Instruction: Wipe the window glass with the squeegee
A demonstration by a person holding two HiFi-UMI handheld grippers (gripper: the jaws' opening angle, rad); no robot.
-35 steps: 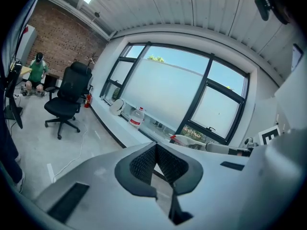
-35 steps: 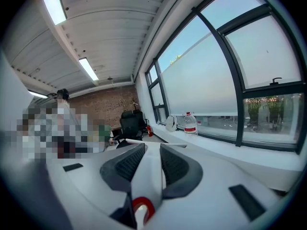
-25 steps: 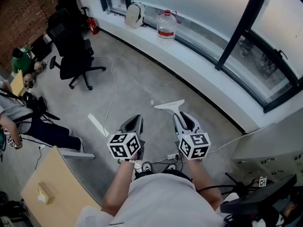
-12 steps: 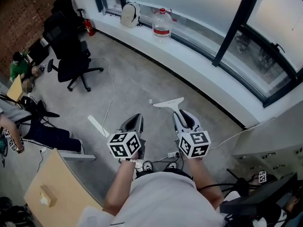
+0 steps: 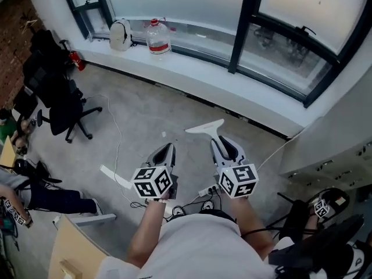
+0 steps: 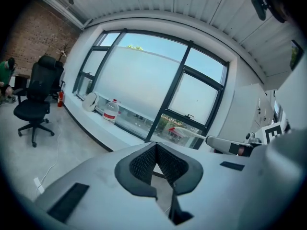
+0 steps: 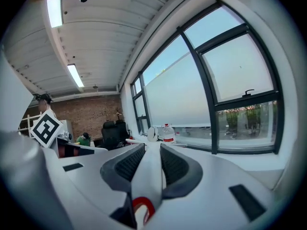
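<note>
Floor (image 5: 174,106): grey concrete, filling the middle of the frame.
Floor, left: black office chair (image 5: 63,106) on its castors; red fire extinguisher (image 5: 77,60) at the foot of the ledge.
Floor, centre: white cable (image 5: 118,138) trailing downward; flat white strip (image 5: 114,176).
Window ledge (image 5: 197,68): white, curved, across the upper frame.
Ledge, upper left: white backpack (image 5: 120,27) just beside a clear water bottle (image 5: 157,38).

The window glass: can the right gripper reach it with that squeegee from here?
Probably not yet: floor and a deep sill separate the squeegee from the glass, though nothing blocks the way.
</note>
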